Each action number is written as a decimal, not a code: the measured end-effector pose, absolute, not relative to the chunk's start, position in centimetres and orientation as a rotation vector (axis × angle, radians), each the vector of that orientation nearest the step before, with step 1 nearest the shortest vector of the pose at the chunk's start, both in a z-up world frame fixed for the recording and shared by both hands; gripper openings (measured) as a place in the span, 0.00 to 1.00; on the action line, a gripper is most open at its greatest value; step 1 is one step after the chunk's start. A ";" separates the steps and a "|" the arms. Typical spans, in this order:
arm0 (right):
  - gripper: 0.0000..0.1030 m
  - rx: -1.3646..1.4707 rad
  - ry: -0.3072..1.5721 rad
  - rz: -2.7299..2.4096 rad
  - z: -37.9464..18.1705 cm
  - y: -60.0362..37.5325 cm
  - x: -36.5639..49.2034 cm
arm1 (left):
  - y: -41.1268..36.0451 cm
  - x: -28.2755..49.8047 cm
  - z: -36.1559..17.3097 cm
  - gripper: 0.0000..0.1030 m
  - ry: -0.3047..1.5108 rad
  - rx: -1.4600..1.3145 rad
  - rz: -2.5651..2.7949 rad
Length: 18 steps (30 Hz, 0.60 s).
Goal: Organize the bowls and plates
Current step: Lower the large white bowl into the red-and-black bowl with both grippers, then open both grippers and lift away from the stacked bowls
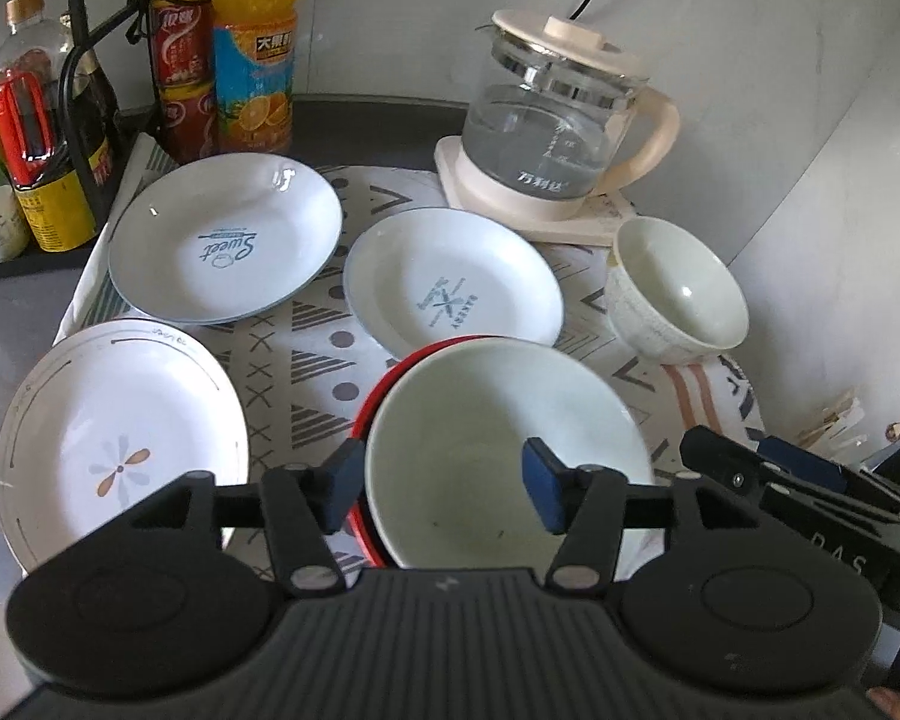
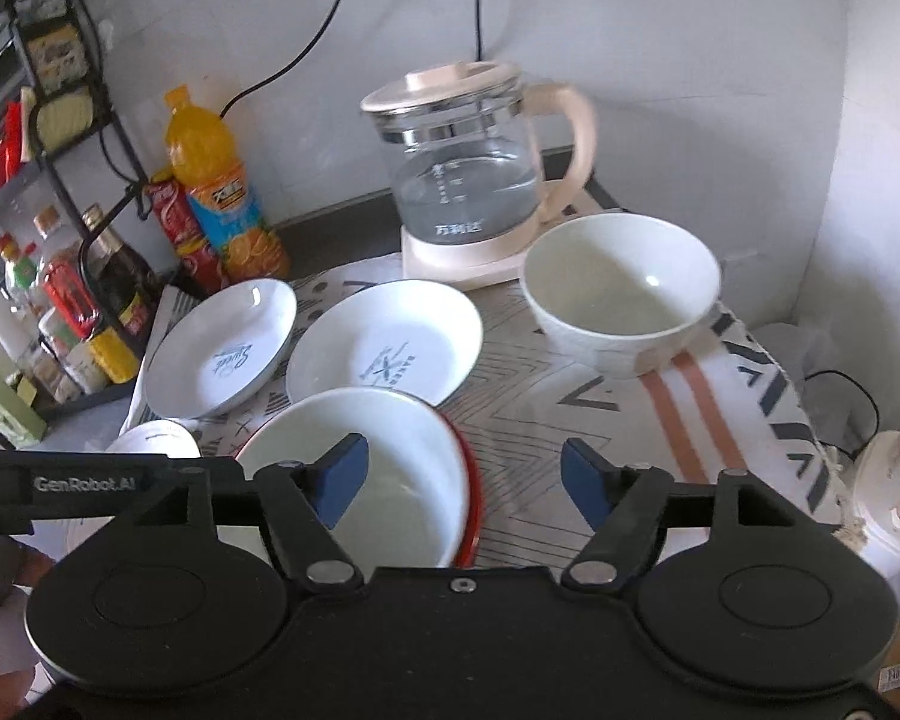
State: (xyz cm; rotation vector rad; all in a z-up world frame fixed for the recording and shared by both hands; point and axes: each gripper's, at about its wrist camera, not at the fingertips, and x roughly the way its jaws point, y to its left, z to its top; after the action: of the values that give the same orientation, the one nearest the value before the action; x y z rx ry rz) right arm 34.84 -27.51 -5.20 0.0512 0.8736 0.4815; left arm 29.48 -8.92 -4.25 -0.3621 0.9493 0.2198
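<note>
A white bowl [image 1: 498,450] [image 2: 390,468] sits nested in a red bowl [image 1: 366,408] [image 2: 473,480] at the near edge of the patterned cloth. My left gripper [image 1: 444,483] is open, with the bowl's left rim between its blue pads. My right gripper [image 2: 463,477] is open, straddling the stack's right rim. A second white bowl [image 1: 678,288] [image 2: 621,294] stands by the kettle. Three white plates lie flat: a "Sweet" plate [image 1: 225,240] [image 2: 222,354], a crossed-utensil plate [image 1: 453,282] [image 2: 384,348] and a flower plate [image 1: 120,444] [image 2: 153,438].
A glass kettle [image 1: 558,120] [image 2: 468,180] on its cream base stands at the back by the wall. Drink bottles [image 1: 252,48] [image 2: 210,180] and a black rack of condiments [image 1: 42,138] [image 2: 60,276] line the left. The cloth [image 1: 306,372] hangs over the right counter edge.
</note>
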 end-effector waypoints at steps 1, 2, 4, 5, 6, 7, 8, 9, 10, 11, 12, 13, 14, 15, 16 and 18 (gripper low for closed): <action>0.75 0.051 0.867 0.480 -5.0 -27.8 34.8 | -9.2 29.5 -4.0 0.60 0.947 -0.361 0.220; 0.78 0.049 0.856 0.477 -4.8 -28.1 34.7 | -9.4 29.6 -3.8 0.63 0.946 -0.358 0.224; 0.86 0.051 0.836 0.465 -4.5 -28.7 34.6 | -9.7 29.7 -3.5 0.65 0.937 -0.358 0.228; 0.86 0.058 0.834 0.462 -4.4 -28.9 34.6 | -9.9 29.8 -3.3 0.66 0.936 -0.355 0.227; 0.86 0.066 0.835 0.459 -4.3 -29.1 34.7 | -10.2 29.9 -3.1 0.66 0.937 -0.352 0.223; 0.86 0.076 0.837 0.453 -4.3 -29.5 34.7 | -10.4 30.0 -3.0 0.67 0.940 -0.347 0.215; 0.87 0.084 0.835 0.447 -4.2 -29.7 34.7 | -10.7 30.1 -2.8 0.69 0.942 -0.344 0.209; 0.89 0.093 0.831 0.440 -4.1 -30.0 34.8 | -10.8 30.2 -2.7 0.71 0.940 -0.347 0.203; 0.89 0.101 0.827 0.431 -4.0 -30.3 34.8 | -11.0 30.4 -2.5 0.74 0.934 -0.348 0.196; 0.90 0.109 0.821 0.426 -3.9 -30.6 34.8 | -11.1 30.5 -2.3 0.74 0.930 -0.342 0.189; 0.91 0.117 0.815 0.419 -3.8 -31.0 34.9 | -11.3 30.8 -2.2 0.75 0.929 -0.332 0.186; 0.91 0.124 0.813 0.410 -3.7 -31.3 34.9 | -11.3 31.2 -2.0 0.75 0.928 -0.324 0.184; 0.91 0.132 0.815 0.399 -3.7 -31.6 35.0 | -11.4 31.4 -1.9 0.75 0.924 -0.322 0.182; 0.91 0.141 0.817 0.393 -3.7 -31.9 35.1 | -11.4 31.6 -1.7 0.75 0.918 -0.321 0.177; 0.91 0.150 0.816 0.390 -3.6 -32.2 35.1 | -11.5 31.9 -1.6 0.75 0.917 -0.316 0.172; 0.91 0.154 0.811 0.372 -3.5 -32.5 35.3 | -11.8 32.3 -1.5 0.75 0.922 -0.301 0.162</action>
State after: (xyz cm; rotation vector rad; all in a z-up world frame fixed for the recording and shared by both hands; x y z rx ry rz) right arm 35.30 -32.54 -3.55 0.1537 0.8112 0.3721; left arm 32.32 -11.76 -1.52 -0.3008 0.9218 0.1620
